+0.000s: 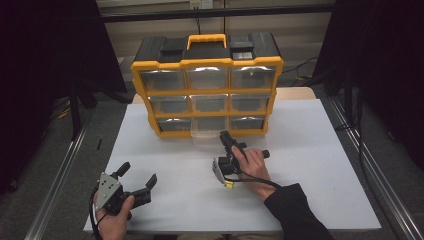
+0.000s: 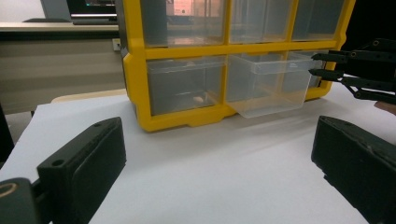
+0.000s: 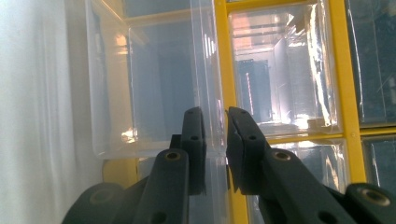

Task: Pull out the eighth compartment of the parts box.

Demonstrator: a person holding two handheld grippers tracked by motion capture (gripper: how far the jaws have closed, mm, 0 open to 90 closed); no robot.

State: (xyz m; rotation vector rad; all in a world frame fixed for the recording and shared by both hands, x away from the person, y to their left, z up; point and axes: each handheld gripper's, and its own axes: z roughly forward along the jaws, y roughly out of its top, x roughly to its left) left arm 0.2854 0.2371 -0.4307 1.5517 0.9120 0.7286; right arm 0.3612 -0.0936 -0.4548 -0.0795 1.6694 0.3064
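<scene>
Clear plastic is the material under load here: the bottom-middle drawer [image 1: 206,136] of the yellow organizer [image 1: 207,85] stands part-way out of its bay, resting low over the white bench [image 1: 310,165]. In the high view, the right gripper [image 1: 226,138] reaches to the drawer's front at the cabinet's lower edge, rolled onto its side, while the left gripper [image 1: 137,176] rests near the bench's front-left corner, well apart from the cabinet. In the left gripper view, its own jaws stand wide apart with nothing between them, and the drawer [image 2: 268,84] projects from the frame with the right gripper [image 2: 322,64] at its right-hand front corner. In the right gripper view, the jaws are closed to a narrow gap on the drawer's thin front wall [image 3: 211,93], one pad on each face; the drawer appears empty. To perform the pull correctly, keep the clamp firm but not crushing, since thin clear wall is likely to flex or slip. Draw straight back along the bay's axis; any sideways drift would probably bind the drawer against the yellow dividers. If the cabinet creeps forward, brace its frame with the idle left gripper.
</scene>
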